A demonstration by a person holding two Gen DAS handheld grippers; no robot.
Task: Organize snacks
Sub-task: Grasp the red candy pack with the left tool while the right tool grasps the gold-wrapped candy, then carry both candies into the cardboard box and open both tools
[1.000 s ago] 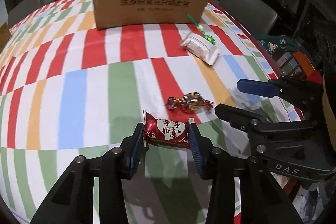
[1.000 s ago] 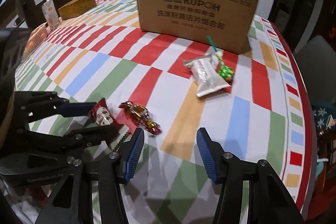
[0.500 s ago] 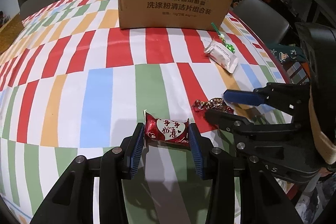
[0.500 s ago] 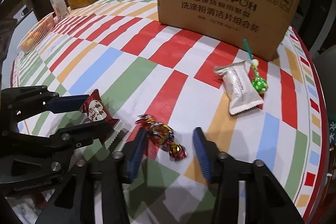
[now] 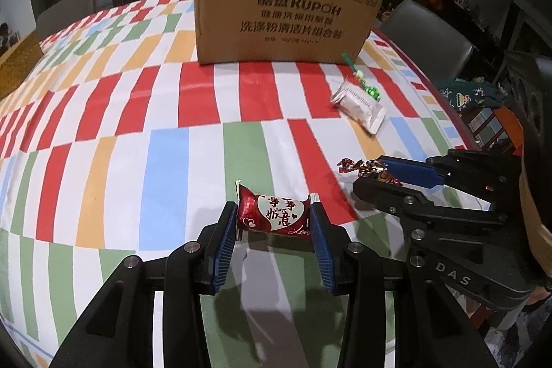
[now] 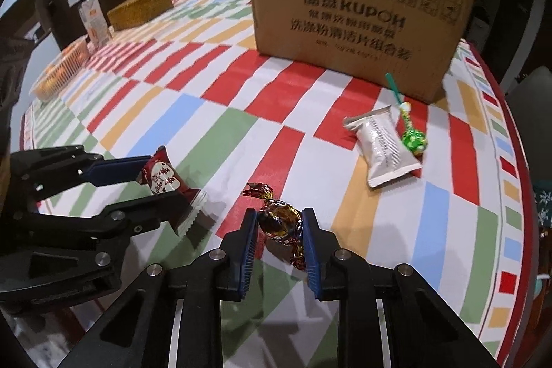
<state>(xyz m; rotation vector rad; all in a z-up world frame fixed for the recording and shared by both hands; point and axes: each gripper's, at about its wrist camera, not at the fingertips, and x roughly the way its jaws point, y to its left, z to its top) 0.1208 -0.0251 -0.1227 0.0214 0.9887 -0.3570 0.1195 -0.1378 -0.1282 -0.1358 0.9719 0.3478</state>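
currently left gripper [image 5: 274,223] jaws clamped on the red heart-print candy [image 5: 276,215], just above the striped tabletop [image 5: 165,126]. right gripper [image 6: 278,230] jaws just closed onto the gold foil candy [image 6: 280,221]. white packet [image 6: 381,145] and green lollipop [image 6: 413,140] lie near the cardboard box [image 6: 352,23].

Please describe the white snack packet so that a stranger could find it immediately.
Find the big cardboard box on the striped tablecloth. Before its right corner lies the white packet, beside a green lollipop. It alone is plain white with crimped ends.
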